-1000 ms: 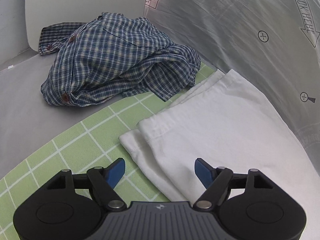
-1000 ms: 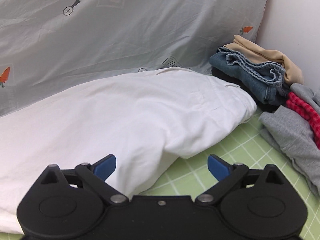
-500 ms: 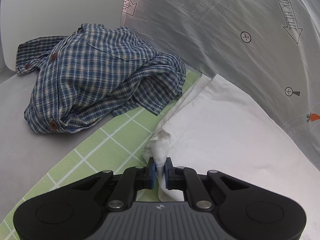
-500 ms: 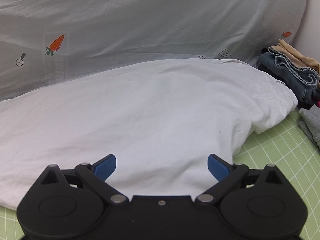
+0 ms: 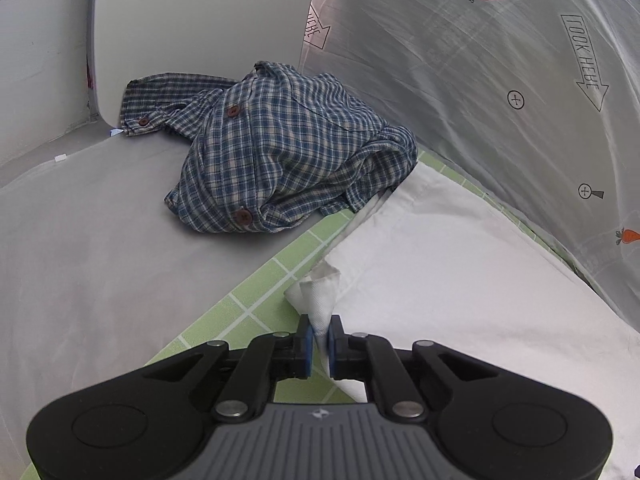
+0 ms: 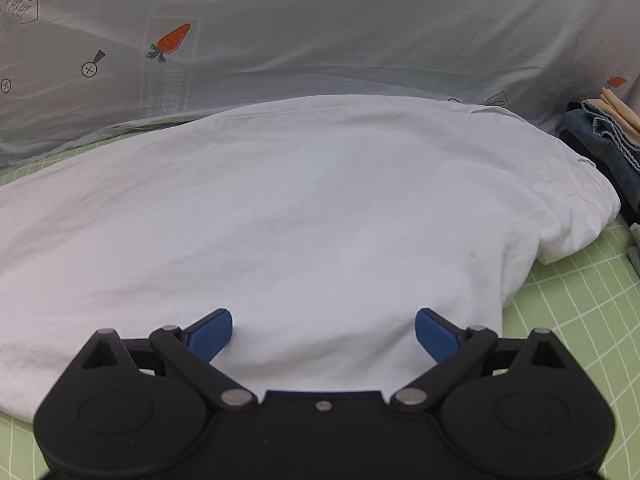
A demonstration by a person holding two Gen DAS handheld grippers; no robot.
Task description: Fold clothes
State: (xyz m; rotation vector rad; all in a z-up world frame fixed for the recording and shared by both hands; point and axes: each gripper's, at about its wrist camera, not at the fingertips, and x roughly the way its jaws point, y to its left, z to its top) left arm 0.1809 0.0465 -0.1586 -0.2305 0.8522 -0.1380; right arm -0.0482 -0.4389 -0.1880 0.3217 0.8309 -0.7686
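Since a second ago the left gripper [image 5: 319, 338] has been closing, and its fingers are now pinching a corner of the white garment [image 6: 304, 216], which is lying across the green grid mat [image 5: 240, 312] below the carrot-print sheet [image 6: 320, 32]. The plaid shirt [image 5: 280, 160] is sitting crumpled beyond. The right gripper [image 6: 324, 330] is hovering, fingers apart, over the cloth.

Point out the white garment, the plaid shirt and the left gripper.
white garment [image 6: 320, 208], right wrist view, flat middle.
plaid shirt [image 5: 288, 152], left wrist view, crumpled middle.
left gripper [image 5: 319, 340], left wrist view, between pads.
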